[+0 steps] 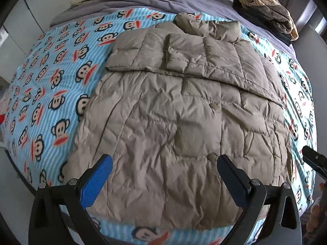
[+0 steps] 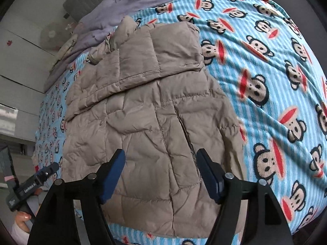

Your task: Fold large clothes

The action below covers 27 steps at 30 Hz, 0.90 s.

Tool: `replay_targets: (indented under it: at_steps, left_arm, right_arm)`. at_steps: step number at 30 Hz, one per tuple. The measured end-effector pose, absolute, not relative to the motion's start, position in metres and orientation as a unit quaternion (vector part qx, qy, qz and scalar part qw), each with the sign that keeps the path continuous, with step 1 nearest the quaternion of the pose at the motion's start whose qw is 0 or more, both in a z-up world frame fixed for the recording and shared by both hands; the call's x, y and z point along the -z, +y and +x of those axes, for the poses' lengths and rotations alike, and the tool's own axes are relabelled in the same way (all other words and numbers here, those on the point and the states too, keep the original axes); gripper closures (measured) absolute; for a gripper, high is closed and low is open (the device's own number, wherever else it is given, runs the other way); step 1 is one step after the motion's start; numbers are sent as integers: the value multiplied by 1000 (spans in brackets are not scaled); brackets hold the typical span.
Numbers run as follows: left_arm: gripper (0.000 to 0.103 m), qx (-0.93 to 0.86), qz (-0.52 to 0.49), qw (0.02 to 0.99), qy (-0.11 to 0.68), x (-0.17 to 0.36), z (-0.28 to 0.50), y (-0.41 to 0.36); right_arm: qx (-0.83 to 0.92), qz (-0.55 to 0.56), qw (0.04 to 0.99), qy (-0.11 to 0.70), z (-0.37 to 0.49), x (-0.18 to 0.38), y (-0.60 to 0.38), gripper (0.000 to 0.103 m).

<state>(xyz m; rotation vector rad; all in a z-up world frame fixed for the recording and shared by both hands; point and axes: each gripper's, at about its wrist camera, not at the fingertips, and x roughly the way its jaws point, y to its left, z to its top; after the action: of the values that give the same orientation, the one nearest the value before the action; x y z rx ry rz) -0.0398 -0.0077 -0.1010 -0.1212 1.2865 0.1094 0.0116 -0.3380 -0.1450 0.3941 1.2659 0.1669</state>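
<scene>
One clothes pile (image 1: 265, 14), left view only.

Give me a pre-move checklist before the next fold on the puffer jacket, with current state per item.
1. Left gripper open, holding nothing: ok.
2. Right gripper open, holding nothing: ok.
3. Jacket lying flat on the monkey-print blanket: ok.
4. Sleeves already folded across the chest: ok.
5. Hem free of both grippers: ok; neither grips it yet.
6. Jacket apart from the pile of folded clothes: ok.
</scene>
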Motion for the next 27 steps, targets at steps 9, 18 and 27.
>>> replay_targets:
  at_steps: [9, 18, 27]
  left_arm:
    - [1, -44, -48, 795, 602, 99, -48, 9]
    - [1, 16, -41, 773, 632, 119, -72, 37]
    - [1, 40, -35, 771, 635, 125, -88, 65]
  right_arm:
    - [-87, 183, 800, 565, -6, 129, -323, 15]
    - [-54, 230, 749, 619, -54, 157, -296, 15]
    - [34, 394, 691, 605, -111, 190, -332, 15]
